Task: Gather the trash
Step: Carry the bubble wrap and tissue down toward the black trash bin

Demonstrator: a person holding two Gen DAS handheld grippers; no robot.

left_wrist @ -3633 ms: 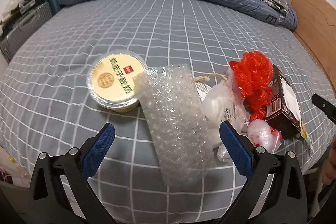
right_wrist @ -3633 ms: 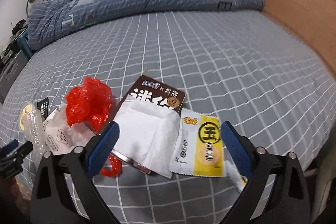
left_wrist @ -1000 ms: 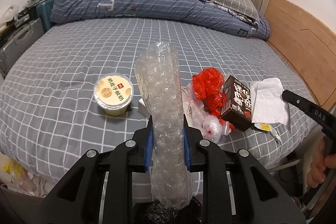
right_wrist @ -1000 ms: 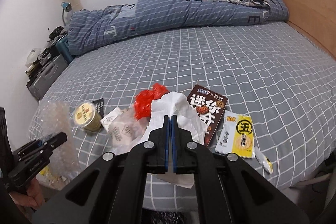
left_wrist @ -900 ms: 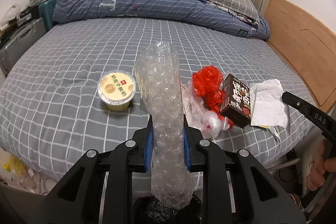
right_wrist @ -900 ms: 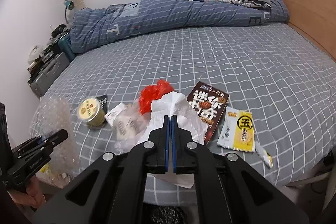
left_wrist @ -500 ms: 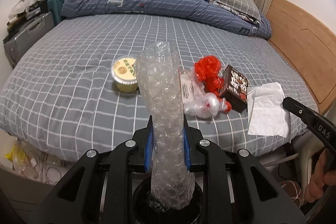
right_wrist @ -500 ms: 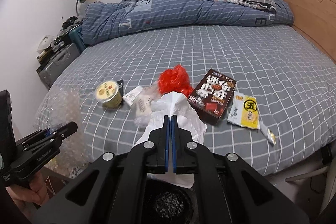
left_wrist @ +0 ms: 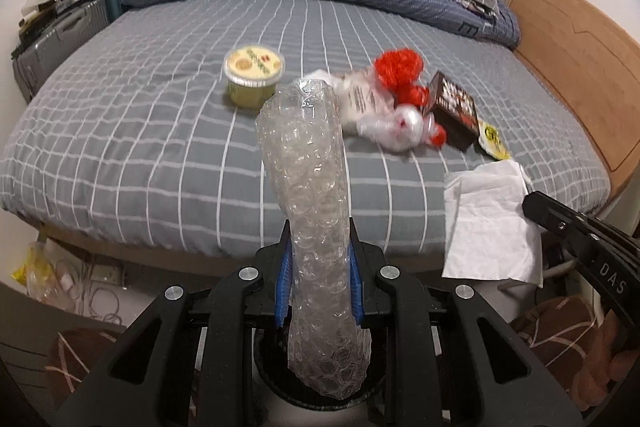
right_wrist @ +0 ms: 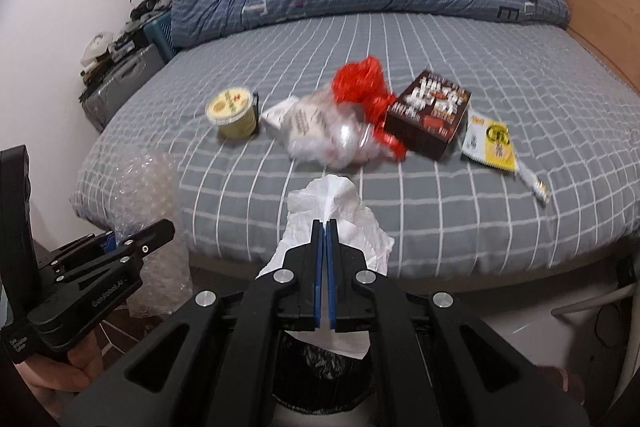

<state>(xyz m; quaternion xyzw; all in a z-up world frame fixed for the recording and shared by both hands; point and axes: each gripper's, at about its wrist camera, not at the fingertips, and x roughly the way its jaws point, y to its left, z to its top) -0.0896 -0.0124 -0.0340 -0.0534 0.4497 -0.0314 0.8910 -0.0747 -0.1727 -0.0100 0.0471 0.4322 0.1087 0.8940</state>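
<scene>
Left gripper [left_wrist: 319, 281] clamped on bubble wrap [left_wrist: 312, 211], lower end over bin [left_wrist: 320, 393]. Right gripper [right_wrist: 325, 275] pinched tissue [right_wrist: 332, 211] above bin, near bed edge. Remaining trash on bed [left_wrist: 160, 131], farther off.

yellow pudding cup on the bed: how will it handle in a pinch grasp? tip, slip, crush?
The yellow cup stands upright, squat and wide, so it probably won't tip easily, though the soft bed gives under it. Its thin-looking plastic wall may flex in a hard squeeze. Its sealed film lid looks smooth, so gripping the sides seems safer. Whether it is full cannot be told.
</scene>
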